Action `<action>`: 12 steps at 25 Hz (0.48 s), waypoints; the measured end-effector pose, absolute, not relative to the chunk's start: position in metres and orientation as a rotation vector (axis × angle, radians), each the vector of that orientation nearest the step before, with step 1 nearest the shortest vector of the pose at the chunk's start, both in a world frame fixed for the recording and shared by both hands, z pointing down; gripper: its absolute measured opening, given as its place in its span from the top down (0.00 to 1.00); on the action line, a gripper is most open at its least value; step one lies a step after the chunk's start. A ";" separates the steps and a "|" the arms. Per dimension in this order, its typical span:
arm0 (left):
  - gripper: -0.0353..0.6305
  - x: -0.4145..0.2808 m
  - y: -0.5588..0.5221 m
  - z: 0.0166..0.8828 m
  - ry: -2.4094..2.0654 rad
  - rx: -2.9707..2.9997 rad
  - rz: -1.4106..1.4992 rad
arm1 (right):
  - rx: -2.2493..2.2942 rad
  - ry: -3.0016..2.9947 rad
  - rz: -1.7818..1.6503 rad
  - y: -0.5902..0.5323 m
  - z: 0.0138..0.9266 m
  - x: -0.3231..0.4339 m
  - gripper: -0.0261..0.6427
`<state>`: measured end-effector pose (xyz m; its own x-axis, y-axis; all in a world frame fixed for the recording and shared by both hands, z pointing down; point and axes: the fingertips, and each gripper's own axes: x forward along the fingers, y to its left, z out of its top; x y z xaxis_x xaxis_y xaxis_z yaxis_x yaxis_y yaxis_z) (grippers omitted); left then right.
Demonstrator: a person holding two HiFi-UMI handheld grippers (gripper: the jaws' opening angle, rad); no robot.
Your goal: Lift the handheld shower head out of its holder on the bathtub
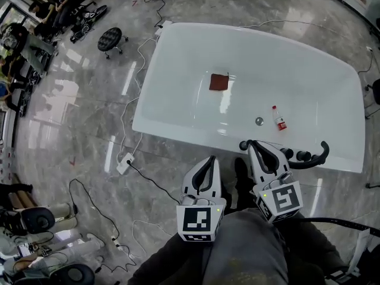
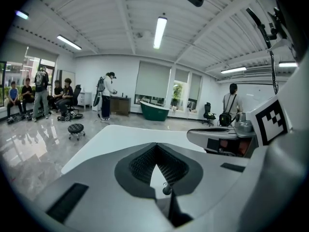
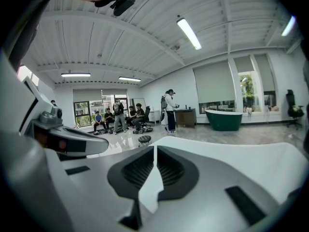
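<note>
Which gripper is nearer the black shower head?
The right gripper: it is over the white bathtub's rim by the black shower head; the left gripper hangs outside.

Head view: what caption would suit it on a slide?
Left tongs and right tongs, both shut, hover before a white bathtub whose black shower head rests at its near rim.

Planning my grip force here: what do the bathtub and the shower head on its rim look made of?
Bathtub: white and glossy, likely acrylic or enamelled. Bright reflections streak its smooth inside.
Shower head: black with a dull, matte look and hardly any shine, so probably coated metal or plastic. It is too small in the head view to tell which.
</note>
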<state>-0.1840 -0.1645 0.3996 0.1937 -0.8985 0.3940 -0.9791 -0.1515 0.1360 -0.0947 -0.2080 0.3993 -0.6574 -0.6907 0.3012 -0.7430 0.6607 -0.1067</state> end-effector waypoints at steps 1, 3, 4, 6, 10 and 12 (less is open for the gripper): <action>0.94 -0.183 -0.166 0.398 -1.768 2.123 0.319 | 1.162 -2.652 0.326 -0.211 0.398 -0.095 0.95; 0.94 -0.182 -0.170 0.394 -1.780 2.136 0.334 | 1.163 -2.671 0.318 -0.216 0.394 -0.096 0.95; 0.94 -0.182 -0.173 0.393 -1.786 2.138 0.339 | 1.162 -2.676 0.315 -0.218 0.394 -0.095 0.95; 0.94 -0.181 -0.177 0.396 -1.786 2.134 0.345 | 1.160 -2.673 0.322 -0.220 0.398 -0.094 0.95; 0.94 -0.175 -0.179 0.407 -1.757 2.126 0.364 | 1.147 -2.660 0.354 -0.222 0.410 -0.092 0.95; 0.94 -0.171 -0.181 0.409 -1.749 2.127 0.368 | 1.140 -2.658 0.359 -0.225 0.412 -0.091 0.95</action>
<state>-0.1711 -0.1815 0.4089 0.1991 -0.8853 0.4202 -0.9796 -0.1678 0.1106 -0.0906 -0.2248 0.4117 -0.6721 -0.6766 0.3008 -0.7321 0.6679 -0.1337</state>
